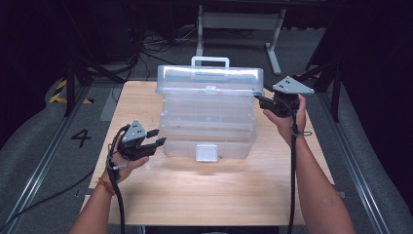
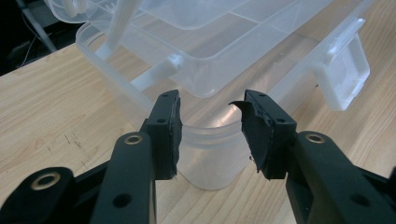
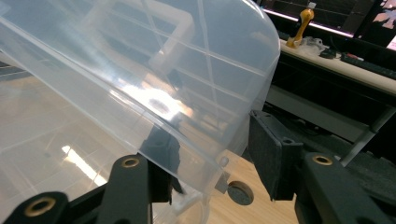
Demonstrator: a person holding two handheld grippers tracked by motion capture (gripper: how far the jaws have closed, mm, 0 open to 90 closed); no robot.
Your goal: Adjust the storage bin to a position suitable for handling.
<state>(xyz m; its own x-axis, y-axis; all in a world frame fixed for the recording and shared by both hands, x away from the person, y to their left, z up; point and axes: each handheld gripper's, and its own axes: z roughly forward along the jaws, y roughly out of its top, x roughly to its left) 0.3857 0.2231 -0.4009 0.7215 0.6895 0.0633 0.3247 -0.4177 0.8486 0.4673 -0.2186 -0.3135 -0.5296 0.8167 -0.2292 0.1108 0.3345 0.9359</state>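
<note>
A clear plastic storage box (image 1: 207, 131) stands in the middle of the wooden table (image 1: 195, 195), its white latch (image 1: 206, 152) facing me. Its lid (image 1: 209, 80), with a handle (image 1: 210, 61) on top, is raised above the base. My left gripper (image 1: 157, 137) is at the front left corner of the box. Its jaws stand open either side of the rounded corner (image 2: 210, 158). My right gripper (image 1: 263, 102) is at the lid's right end. One jaw shows through the clear lid (image 3: 140, 70); the other pad (image 3: 271, 154) stands off its outer edge.
Bare table lies in front of the box and along its left and right sides. A white metal stand (image 1: 238, 22) and cables are on the floor beyond the far edge. A small round black disc (image 3: 240, 192) sits in the tabletop near the right gripper.
</note>
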